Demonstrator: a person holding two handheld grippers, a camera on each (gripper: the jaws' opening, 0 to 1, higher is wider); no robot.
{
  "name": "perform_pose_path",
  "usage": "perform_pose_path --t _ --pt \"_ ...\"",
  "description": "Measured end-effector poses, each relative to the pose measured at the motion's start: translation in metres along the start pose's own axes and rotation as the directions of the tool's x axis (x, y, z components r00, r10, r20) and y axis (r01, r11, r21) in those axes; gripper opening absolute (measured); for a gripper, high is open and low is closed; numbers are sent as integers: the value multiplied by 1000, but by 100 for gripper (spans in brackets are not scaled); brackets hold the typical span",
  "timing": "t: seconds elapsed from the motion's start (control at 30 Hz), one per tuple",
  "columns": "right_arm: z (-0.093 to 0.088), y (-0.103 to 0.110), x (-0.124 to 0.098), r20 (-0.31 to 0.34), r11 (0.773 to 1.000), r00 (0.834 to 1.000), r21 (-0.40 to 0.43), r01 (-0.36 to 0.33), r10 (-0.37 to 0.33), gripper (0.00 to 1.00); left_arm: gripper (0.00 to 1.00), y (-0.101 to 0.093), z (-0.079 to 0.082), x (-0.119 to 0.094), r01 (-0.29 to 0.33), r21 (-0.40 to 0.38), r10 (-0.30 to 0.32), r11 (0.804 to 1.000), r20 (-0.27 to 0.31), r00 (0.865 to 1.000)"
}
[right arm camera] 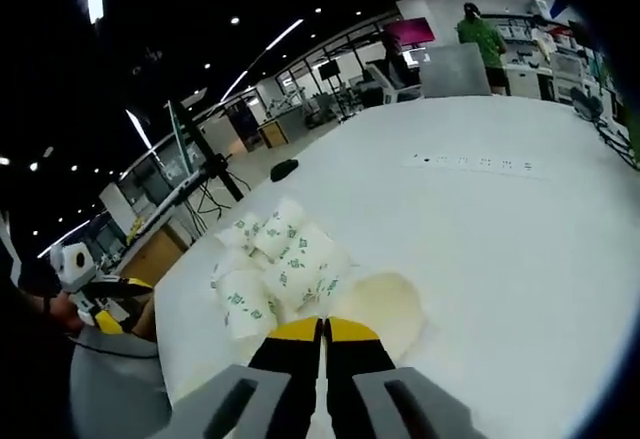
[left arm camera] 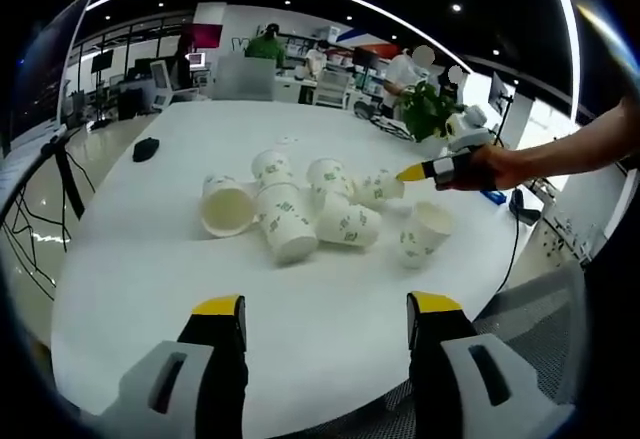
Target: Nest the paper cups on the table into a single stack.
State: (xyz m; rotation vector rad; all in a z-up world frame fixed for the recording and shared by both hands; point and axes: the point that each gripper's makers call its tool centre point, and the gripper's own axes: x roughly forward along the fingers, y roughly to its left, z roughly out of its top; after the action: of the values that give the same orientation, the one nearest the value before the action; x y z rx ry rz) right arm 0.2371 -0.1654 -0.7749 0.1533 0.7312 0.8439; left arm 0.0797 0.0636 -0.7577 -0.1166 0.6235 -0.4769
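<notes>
Left gripper (left arm camera: 325, 317) jaws spread wide; right gripper (right arm camera: 323, 333) jaws closed together.

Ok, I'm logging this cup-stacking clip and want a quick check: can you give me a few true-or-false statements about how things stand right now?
1. The left gripper has its jaws spread apart with nothing between them. True.
2. The paper cups already stand in one upright stack. False: they lie scattered on their sides on the white table.
3. The right gripper has its jaws held wide open. False: its yellow tips are together.
4. A dark computer mouse lies on the table beyond the cups. True.
5. The right gripper reaches in near the cups in the left gripper view. True.
</notes>
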Motion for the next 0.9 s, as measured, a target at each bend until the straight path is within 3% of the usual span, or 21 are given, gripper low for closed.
perform_pose_path --t 0.17,0.43,0.57,0.7,0.9 --pt "5 -9 -11 21 999 999 -12 30 -30 0 64 -1 1 0 6 6 -6 1000 4 1000" --pt "14 -5 -28 51 997 997 -31 64 -62 0 64 -2 0 1 14 13 -14 1000 7 1000" --pt "24 10 -38 67 996 995 -50 73 -70 0 64 -3 1 0 18 18 -18 1000 9 1000" --pt "27 7 -40 74 994 995 -81 77 -71 0 64 -5 1 0 23 22 -23 999 10 1000" --pt "32 28 -53 85 991 994 -111 81 -72 0 64 -7 2 0 34 29 -35 999 14 999"
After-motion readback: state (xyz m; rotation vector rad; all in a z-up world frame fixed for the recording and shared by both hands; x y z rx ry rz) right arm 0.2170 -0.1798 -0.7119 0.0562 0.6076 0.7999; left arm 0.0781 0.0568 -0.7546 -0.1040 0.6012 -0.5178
